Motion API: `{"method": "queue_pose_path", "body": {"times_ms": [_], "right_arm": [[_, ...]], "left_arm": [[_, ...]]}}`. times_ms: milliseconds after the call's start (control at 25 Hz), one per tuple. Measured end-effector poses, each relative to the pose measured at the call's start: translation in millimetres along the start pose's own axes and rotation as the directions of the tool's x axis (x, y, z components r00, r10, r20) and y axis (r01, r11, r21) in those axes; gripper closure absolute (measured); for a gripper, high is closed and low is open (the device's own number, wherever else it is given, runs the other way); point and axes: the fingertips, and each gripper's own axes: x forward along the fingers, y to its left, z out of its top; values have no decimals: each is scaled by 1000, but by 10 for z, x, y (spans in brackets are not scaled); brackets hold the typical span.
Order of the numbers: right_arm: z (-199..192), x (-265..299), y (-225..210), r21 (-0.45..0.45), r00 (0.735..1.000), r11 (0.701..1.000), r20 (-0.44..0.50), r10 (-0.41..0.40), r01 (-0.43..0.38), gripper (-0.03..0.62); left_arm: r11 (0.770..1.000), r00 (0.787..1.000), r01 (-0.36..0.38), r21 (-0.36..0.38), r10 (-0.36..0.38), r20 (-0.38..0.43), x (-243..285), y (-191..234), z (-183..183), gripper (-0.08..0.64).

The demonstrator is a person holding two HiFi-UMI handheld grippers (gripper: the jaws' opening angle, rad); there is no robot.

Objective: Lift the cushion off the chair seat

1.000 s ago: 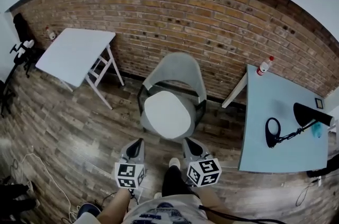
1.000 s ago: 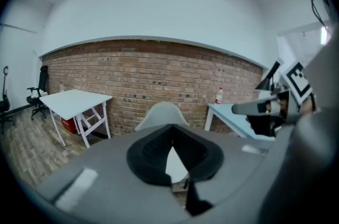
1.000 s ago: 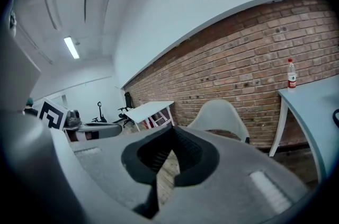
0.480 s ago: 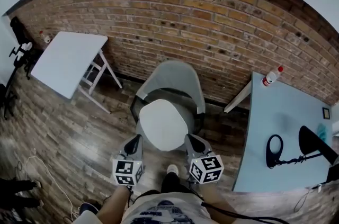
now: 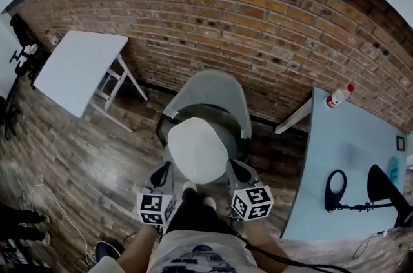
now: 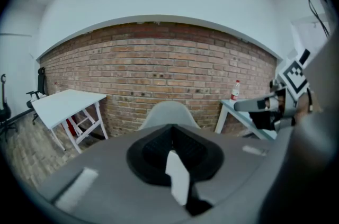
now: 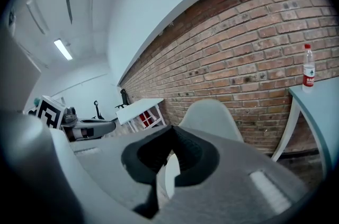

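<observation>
A round white cushion (image 5: 197,150) lies on the seat of a grey shell chair (image 5: 216,92) that stands against the brick wall. My left gripper (image 5: 164,170) is shut and empty, just off the cushion's near left edge. On the near right side, my right gripper (image 5: 233,167) is shut and empty too. Whether either tip touches the cushion I cannot tell. In the left gripper view the shut gripper (image 6: 172,148) points at the chair back (image 6: 168,112). The right gripper view shows its shut gripper (image 7: 168,150) below the chair back (image 7: 212,116).
A white folding table (image 5: 77,68) stands at the left by the brick wall (image 5: 258,20). At the right, a pale blue table (image 5: 352,142) carries a bottle (image 5: 337,96) and a black desk lamp (image 5: 381,184). The person's dark trouser leg (image 5: 192,213) reaches toward the chair.
Both grippers have come forward to the chair; their tips, which were short of the seat, now flank the cushion's near edge. The jaws stayed shut.
</observation>
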Motion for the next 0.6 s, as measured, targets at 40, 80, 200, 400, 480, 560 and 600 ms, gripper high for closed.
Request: {"method": "queue_pose_path", "body": {"times_ms": [40, 80, 200, 400, 480, 560, 600], "right_arm": [[-7, 33, -40, -1, 1000, 1000, -4, -6, 6, 594], [-10, 67, -83, -4, 1000, 1000, -7, -11, 11, 594], [-6, 190, -209, -13, 999, 999, -15, -30, 30, 594], [-98, 475, -410, -6, 998, 998, -35, -61, 60, 594], [-170, 626, -495, -4, 996, 997, -42, -72, 72, 594], [-247, 796, -575, -6, 995, 997, -49, -82, 81, 594], [-290, 882, -611, -5, 995, 996, -52, -85, 85, 594]], "left_arm": [[1000, 1000, -2, 0, 2, -4, 39, 30, -16, 569], [1000, 1000, -3, -2, 3, -7, 81, 60, -32, 569], [1000, 1000, -4, -8, 4, -18, 225, 161, -93, 569], [1000, 999, 18, -9, -19, -49, 548, 262, -217, 569], [999, 997, 28, -16, -29, -66, 711, 304, -320, 569], [1000, 996, 25, -17, -26, -81, 881, 377, -432, 569], [1000, 996, 18, -12, -19, -84, 961, 425, -480, 569]]}}
